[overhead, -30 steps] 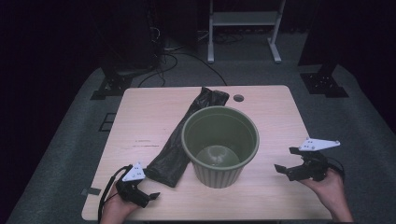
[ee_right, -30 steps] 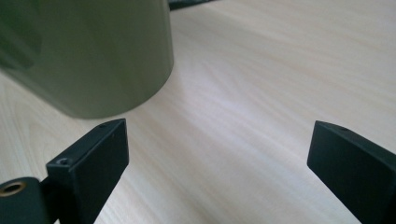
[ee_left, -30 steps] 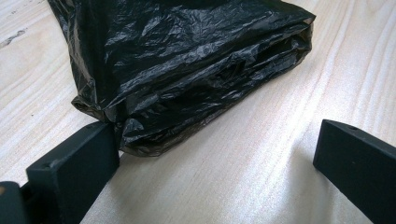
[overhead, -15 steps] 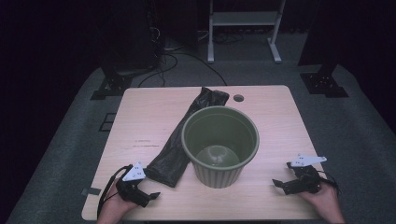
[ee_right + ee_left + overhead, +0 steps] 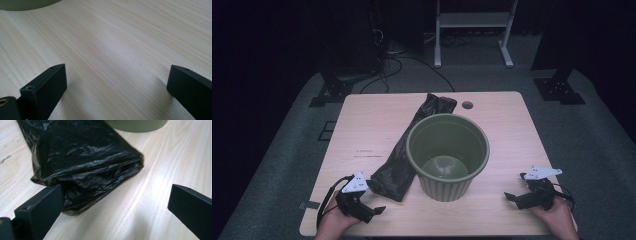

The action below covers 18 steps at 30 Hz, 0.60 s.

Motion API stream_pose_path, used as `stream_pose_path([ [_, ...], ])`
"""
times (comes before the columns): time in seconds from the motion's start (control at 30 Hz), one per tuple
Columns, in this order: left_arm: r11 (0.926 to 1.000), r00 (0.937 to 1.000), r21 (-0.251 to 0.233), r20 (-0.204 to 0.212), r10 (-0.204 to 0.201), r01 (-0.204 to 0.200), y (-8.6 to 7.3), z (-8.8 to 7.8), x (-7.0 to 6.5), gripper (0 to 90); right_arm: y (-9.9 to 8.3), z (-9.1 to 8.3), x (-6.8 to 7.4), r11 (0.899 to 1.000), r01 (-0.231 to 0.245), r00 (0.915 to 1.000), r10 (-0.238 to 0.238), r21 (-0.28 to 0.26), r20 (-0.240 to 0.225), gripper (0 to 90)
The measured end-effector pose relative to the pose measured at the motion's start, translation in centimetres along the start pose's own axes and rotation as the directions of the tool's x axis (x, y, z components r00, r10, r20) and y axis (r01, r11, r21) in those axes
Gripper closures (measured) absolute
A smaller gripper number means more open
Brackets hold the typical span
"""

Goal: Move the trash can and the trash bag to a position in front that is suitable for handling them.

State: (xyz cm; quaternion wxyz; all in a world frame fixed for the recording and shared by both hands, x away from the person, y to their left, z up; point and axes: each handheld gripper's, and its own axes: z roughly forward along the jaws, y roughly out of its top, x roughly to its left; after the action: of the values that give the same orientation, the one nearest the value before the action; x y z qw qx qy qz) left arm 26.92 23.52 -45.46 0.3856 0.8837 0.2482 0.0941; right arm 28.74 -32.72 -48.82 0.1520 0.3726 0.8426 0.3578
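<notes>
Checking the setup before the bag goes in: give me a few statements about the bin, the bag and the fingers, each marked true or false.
1. The green bin stands upright. True.
2. The black bag lines the bin. False: it lies folded on the table beside the bin.
3. The left gripper is open. True.
4. The right gripper is shut on the bin's rim. False: it is open, low over bare table.

Hand-held gripper (image 5: 116,92) jaws apart over bare table (image 5: 130,42); green pot (image 5: 27,3) edge beyond.
</notes>
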Motion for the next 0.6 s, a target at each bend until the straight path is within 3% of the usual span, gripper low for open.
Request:
stream_pose_path([
  [0.27,0.9996,0.9998,-0.019,-0.006,-0.021,0.021,1.7,-1.3,-0.1,0.0,0.0,0.0,-0.1,1.000,0.007,1.0000,-0.007,0.000,-0.006,1.6],
  [0.47,0.9970,1.0000,-0.076,-0.002,-0.009,0.009,2.9,-2.4,-0.1,0.0,0.0,0.0,-0.1,1.000,0.008,0.9999,-0.008,0.000,-0.008,1.6],
  [0.6,0.9944,0.9999,-0.104,0.009,-0.012,0.013,3.9,-2.1,0.5,0.0,0.1,0.1,-0.1,1.000,0.008,0.9999,-0.008,0.000,-0.008,1.6],
])
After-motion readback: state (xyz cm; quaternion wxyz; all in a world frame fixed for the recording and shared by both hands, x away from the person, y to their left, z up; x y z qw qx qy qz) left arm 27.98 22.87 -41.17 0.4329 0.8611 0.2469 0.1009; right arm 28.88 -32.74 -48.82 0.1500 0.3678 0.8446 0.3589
